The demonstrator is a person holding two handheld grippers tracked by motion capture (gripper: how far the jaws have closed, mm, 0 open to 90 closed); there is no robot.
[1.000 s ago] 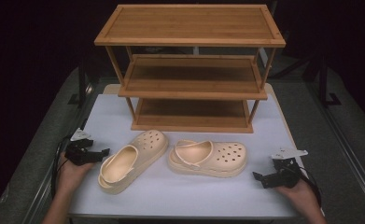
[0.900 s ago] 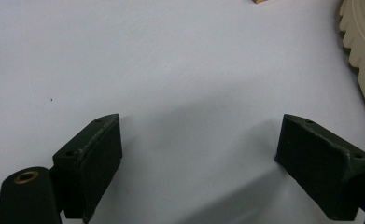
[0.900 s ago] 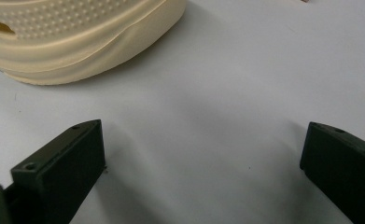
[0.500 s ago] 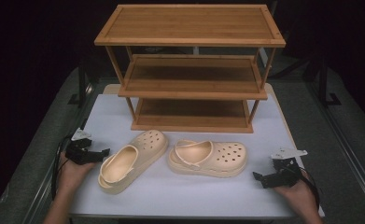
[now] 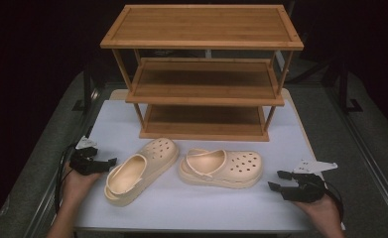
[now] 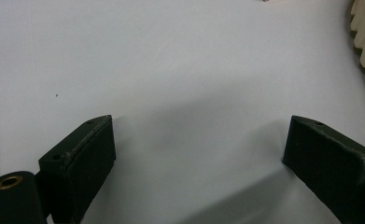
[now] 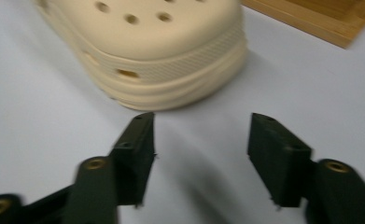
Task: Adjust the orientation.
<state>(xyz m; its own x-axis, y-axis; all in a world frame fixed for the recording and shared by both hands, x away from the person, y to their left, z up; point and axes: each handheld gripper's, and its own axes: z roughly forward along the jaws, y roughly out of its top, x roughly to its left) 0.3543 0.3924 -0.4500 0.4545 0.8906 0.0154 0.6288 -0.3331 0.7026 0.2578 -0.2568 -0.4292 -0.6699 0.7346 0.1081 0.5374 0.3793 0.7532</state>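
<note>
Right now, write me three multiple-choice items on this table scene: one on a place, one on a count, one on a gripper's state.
1. Where do the two clogs lie?
A. On the table in front of the rack
B. On the rack's top shelf
C. On the floor

2. How many shelves does the rack have?
A. Two
B. Three
C. Five

3. The right hand-held gripper is:
A. Shut on a clog
B. Open, empty
C. Shut, empty

Answers:
1 A: the left clog and right clog rest on the table before the wooden rack.
2 B: three boards show.
3 B: the right hand-held gripper has its jaws apart, nothing between.
</note>
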